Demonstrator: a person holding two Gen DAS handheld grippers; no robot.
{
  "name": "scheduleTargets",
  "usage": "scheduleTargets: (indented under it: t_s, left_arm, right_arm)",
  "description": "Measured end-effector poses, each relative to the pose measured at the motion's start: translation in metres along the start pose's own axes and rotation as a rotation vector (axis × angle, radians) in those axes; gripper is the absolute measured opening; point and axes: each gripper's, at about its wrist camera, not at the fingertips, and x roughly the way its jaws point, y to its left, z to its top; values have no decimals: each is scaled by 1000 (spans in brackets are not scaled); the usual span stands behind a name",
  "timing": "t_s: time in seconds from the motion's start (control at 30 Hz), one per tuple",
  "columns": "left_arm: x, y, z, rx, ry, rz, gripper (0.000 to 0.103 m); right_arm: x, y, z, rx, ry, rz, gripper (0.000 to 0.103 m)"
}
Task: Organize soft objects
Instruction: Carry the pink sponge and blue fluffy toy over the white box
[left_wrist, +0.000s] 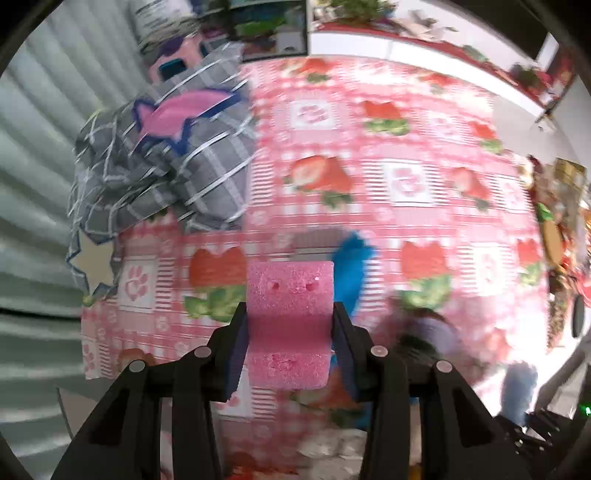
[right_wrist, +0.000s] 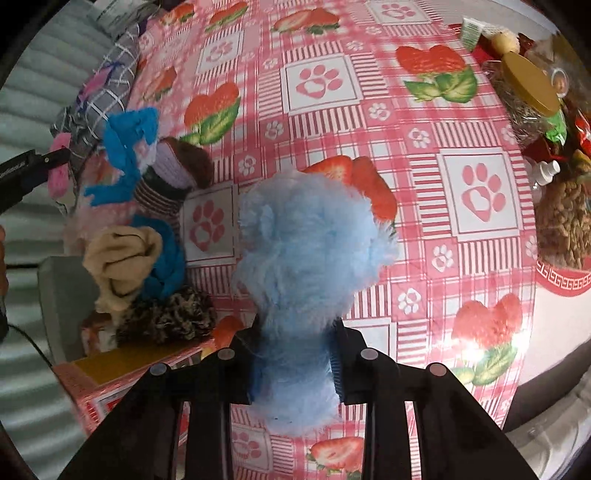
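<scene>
Here, left fingers (left_wrist: 290, 328) clamp a pink sponge (left_wrist: 290, 325), right fingers (right_wrist: 295, 358) a blue plush (right_wrist: 310, 266), above open tablecloth (right_wrist: 424, 206).

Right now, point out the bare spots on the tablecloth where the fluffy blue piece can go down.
The right gripper holds the fluffy blue piece. Bare tablecloth lies ahead and to its right, between that piece and the gold-lidded jar. It is crowded on the left: tan cloth, blue rag, dark scrunchie. The left gripper holds a pink sponge.
</scene>
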Motion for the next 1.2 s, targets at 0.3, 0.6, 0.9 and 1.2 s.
scheduleTargets:
  t_s: [0.3, 0.6, 0.9, 1.2]
  left_arm:
    - [-39, -76, -28, 112, -6, -129, 46]
    - [-67, -141, -53, 233, -18, -228, 46]
    - [-100, -188, -100, 400, -27, -314, 46]
    - [-125, -208, -164, 545, 2, -382, 46]
  right_arm:
    - [-23, -5, -31, 49, -40, 15, 31]
    - [-44, -19, -48, 111, -69, 15, 31]
    - [-68, -35, -82, 177, -96, -11, 31]
    - [-81, -39, -125, 234, -102, -46, 31]
